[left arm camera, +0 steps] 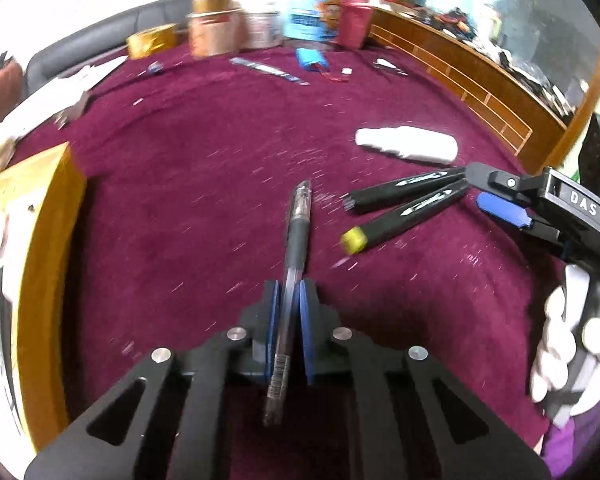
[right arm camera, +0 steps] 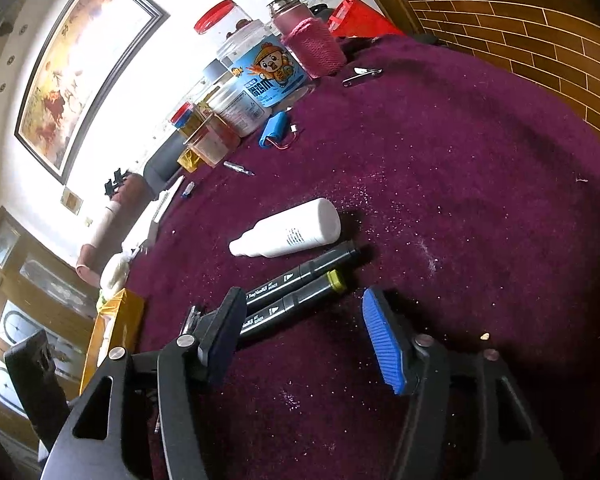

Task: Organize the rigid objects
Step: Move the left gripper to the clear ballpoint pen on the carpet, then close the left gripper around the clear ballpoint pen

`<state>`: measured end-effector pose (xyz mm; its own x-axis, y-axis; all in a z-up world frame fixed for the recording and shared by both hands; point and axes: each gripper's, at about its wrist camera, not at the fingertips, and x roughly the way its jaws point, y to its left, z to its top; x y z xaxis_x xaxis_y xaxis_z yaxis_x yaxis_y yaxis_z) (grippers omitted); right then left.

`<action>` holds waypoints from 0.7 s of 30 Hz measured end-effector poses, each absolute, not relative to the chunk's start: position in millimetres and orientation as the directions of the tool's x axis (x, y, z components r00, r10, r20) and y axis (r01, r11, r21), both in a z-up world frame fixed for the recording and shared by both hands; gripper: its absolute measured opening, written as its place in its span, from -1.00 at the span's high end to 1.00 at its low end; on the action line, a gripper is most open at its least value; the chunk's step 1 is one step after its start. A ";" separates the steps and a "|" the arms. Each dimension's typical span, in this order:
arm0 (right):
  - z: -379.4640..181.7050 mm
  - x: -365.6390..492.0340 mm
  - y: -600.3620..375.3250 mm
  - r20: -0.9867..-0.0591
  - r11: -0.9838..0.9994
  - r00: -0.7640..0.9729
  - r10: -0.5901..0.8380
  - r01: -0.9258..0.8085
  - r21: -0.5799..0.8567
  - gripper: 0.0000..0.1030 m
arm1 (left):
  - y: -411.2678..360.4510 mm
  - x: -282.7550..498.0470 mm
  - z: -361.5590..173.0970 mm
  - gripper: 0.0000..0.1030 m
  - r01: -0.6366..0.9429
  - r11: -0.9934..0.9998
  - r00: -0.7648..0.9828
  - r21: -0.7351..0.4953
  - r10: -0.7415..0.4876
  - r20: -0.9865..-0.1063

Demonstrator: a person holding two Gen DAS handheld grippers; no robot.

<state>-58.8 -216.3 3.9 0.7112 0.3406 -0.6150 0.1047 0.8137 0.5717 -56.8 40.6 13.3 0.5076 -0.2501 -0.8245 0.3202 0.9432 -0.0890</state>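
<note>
My left gripper (left arm camera: 289,288) is shut on a clear gel pen (left arm camera: 296,232) with a black grip, held lengthwise above the maroon tablecloth (left arm camera: 188,184). Two black art markers (left arm camera: 408,200) lie side by side to its right; one has a yellow cap. In the right wrist view the markers (right arm camera: 300,292) lie just ahead of my right gripper (right arm camera: 304,320), which is open and empty, its left finger over their near ends. A white bottle (right arm camera: 286,230) lies on its side beyond them; it also shows in the left wrist view (left arm camera: 408,145).
A yellow open box (left arm camera: 40,240) stands at the left edge; it also shows in the right wrist view (right arm camera: 114,328). Jars, a pink-sleeved flask (right arm camera: 312,44) and a blue battery pack (right arm camera: 274,128) crowd the far side. Nail clippers (right arm camera: 360,76) lie far back.
</note>
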 end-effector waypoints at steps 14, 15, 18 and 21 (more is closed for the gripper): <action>4.9 -57.8 -212.7 -0.626 0.834 0.711 0.320 0.103 0.543 -0.11 | 43.6 -61.4 11.6 0.83 0.368 0.909 0.490 -0.197 -0.370 -0.790; 5.1 -57.6 -212.4 -0.626 0.833 0.711 0.321 0.103 0.543 -0.11 | 48.4 -62.9 12.0 0.83 0.365 0.903 0.482 -0.226 -0.391 -0.784; 4.9 -57.4 -212.3 -0.627 0.834 0.710 0.320 0.103 0.542 -0.12 | 66.4 -73.1 20.4 0.83 0.350 0.896 0.495 -0.275 -0.426 -0.757; 5.3 -56.9 -211.2 -0.630 0.838 0.709 0.315 0.103 0.535 -0.13 | 83.9 -86.1 35.9 0.83 0.348 0.873 0.512 -0.341 -0.482 -0.711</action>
